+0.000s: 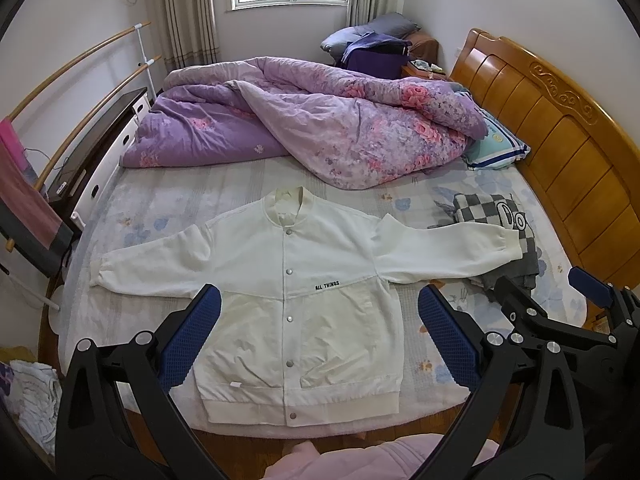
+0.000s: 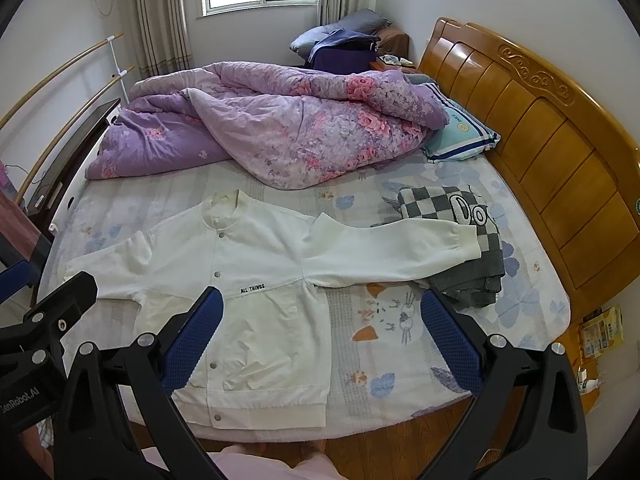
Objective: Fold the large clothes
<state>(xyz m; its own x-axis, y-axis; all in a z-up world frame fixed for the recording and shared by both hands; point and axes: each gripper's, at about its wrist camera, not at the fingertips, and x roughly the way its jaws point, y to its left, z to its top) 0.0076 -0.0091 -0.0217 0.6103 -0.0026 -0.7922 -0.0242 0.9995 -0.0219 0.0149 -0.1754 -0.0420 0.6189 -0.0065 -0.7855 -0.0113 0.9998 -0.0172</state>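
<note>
A white snap-button jacket point(image 1: 296, 280) lies flat and face up on the bed, sleeves spread to both sides, hem toward me. It also shows in the right wrist view as the jacket point(image 2: 248, 280). Its right sleeve cuff point(image 2: 460, 240) rests on a folded grey checkered garment point(image 2: 452, 208). My left gripper point(image 1: 320, 328) hovers open above the jacket's lower half, nothing between its blue pads. My right gripper point(image 2: 320, 328) hovers open over the jacket's right edge and the bare sheet. The right gripper point(image 1: 560, 292) also appears at the right of the left wrist view.
A rumpled purple floral quilt point(image 1: 312, 120) fills the far half of the bed. A wooden headboard point(image 1: 560, 128) runs along the right, with a pillow point(image 1: 496, 144) beside it. A dresser point(image 1: 100, 152) stands at the left. Pink-clad knees point(image 1: 360, 460) are at the bed's near edge.
</note>
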